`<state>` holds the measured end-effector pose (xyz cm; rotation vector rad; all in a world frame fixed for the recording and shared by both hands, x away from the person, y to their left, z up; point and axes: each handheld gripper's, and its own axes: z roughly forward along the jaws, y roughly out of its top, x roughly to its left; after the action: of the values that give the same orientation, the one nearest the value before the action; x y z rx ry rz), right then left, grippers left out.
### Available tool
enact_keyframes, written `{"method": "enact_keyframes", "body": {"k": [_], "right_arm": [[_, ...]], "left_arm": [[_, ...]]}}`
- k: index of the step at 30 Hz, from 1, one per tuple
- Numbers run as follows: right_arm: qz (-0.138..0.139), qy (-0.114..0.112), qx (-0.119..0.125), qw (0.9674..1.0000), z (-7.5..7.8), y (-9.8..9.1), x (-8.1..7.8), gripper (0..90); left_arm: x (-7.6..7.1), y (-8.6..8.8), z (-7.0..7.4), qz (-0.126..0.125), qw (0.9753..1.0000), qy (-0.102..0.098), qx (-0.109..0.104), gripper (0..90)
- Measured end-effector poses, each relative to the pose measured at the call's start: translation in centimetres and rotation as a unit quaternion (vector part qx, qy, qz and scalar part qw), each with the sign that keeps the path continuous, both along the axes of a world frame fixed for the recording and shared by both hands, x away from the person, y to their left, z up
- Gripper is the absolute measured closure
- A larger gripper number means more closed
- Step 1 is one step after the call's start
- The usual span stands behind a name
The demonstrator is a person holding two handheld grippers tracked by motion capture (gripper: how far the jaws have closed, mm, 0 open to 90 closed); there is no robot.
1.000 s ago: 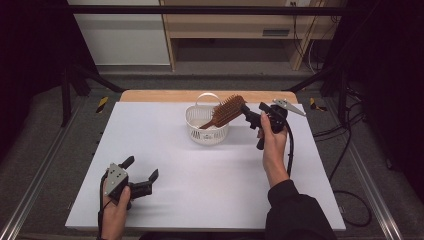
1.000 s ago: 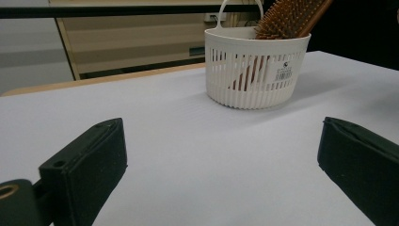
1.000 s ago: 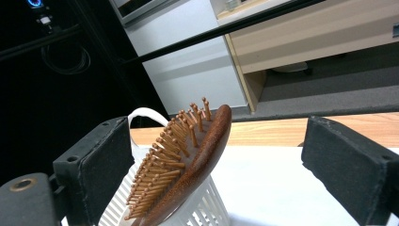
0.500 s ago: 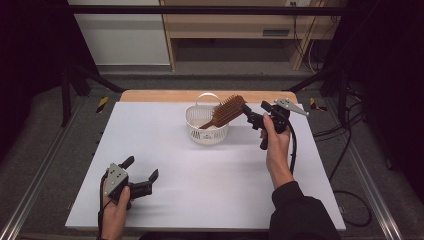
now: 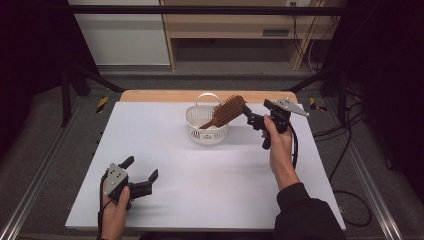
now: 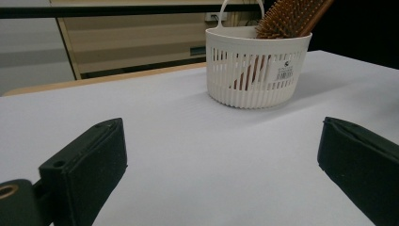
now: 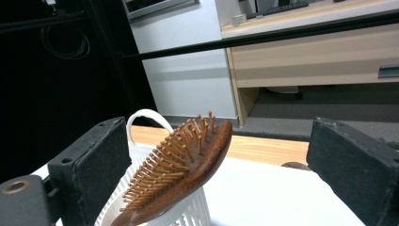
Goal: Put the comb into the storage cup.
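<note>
Since a moment ago the right gripper (image 5: 251, 119) has pulled a little way back from the wooden hairbrush (image 5: 223, 112), and its jaws have just been opening. Now they stand wide with nothing pressed between them; in the right gripper view the hairbrush (image 7: 181, 172) sits in the gap, but the black pads do not touch it.

The hairbrush is brown wood with an oval head and rows of small round-tipped pegs. It leans with its handle down inside the white plastic basket (image 5: 197, 127), and its head sticks out over the rim toward the right gripper. The basket is round, with thin upright slats and a loop handle at the back. It stands on the far middle of the white surface (image 5: 210, 190), which is smooth and flat.

The left gripper (image 5: 140, 174) rests at the near left of the surface, well apart from the basket, with its jaws wide and nothing in them.

The left gripper view shows a small label on the basket (image 6: 235, 75) wall and the brush handle behind the slats. The high view shows a wooden strip (image 5: 150, 95) along the far edge of the surface.
</note>
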<state>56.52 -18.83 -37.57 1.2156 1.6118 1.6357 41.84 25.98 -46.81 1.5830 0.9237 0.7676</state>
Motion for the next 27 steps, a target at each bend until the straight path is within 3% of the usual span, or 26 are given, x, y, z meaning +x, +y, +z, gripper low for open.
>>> {"method": "enact_keyframes", "body": {"k": [27], "right_arm": [[0.027, -0.043, -0.029, 0.9983, 1.6, -0.3, -2.2, 3.0]], "left_arm": [[-0.2, 1.0, 0.2, 0.017, 0.9998, -0.007, 0.005, 1.6]]}}
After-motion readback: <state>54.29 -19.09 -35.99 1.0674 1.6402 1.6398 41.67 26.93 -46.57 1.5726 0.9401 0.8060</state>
